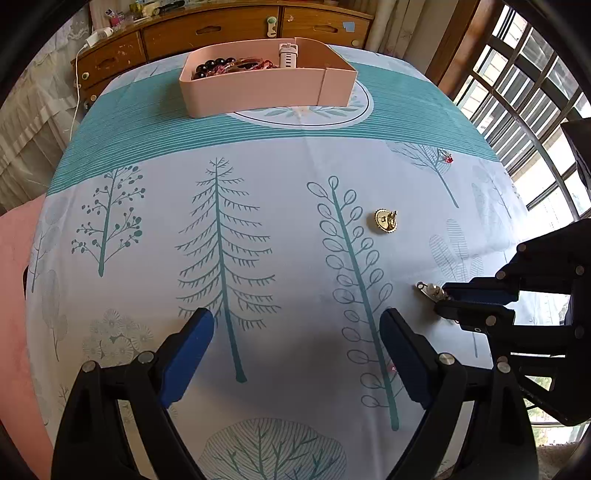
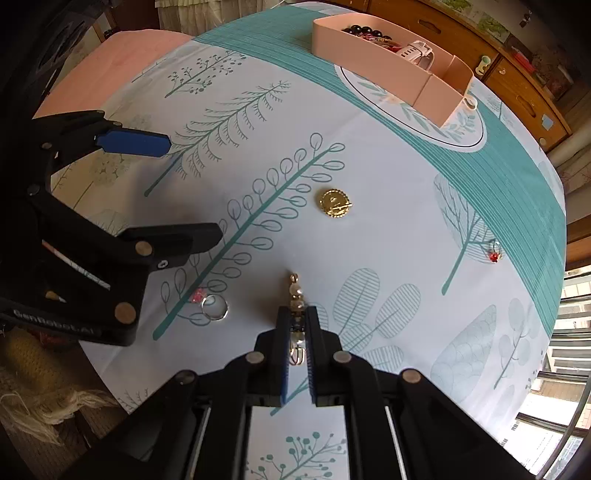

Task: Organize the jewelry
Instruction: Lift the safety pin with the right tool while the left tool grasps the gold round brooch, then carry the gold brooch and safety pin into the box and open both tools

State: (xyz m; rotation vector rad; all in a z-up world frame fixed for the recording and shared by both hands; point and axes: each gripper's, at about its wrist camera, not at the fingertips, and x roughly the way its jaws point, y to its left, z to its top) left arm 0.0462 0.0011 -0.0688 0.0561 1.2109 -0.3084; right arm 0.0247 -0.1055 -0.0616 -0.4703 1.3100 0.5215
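In the left wrist view, the left gripper (image 1: 295, 354) is sitting at the bottom of the frame with its two blue-padded fingers (image 1: 188, 354) spread wide, and nothing is lying between them but the white tablecloth with teal trees (image 1: 258, 229). At the right edge, the right gripper (image 1: 443, 301) is reaching in sideways, pressed together on a small pearl and gold dangling earring (image 1: 430, 290) whose tip is poking out to the left. A round gold brooch (image 1: 386, 220) is lying near the middle right. A tiny red-stone piece (image 1: 448, 158) is lying higher up on the right. At the top, a pink plastic tray (image 1: 266, 88) is holding dark beads (image 1: 214, 66) and a white watch (image 1: 287, 55), with a brown wooden dresser (image 1: 207, 33) behind it.

In the right wrist view, the right gripper (image 2: 298, 317) is coming up from the bottom middle, and here the pinch is showing plainly: both fingers are squeezing the earring (image 2: 297, 295) while it is touching the cloth. The left gripper (image 2: 195, 188) is hanging open at the left. Only this view is showing a clear round ring with a pink stone (image 2: 212, 304) at the lower left, just beside the earring. The brooch (image 2: 335, 203) is in the middle, the red piece (image 2: 493, 254) at the right, and the tray (image 2: 388, 70) at the top right.
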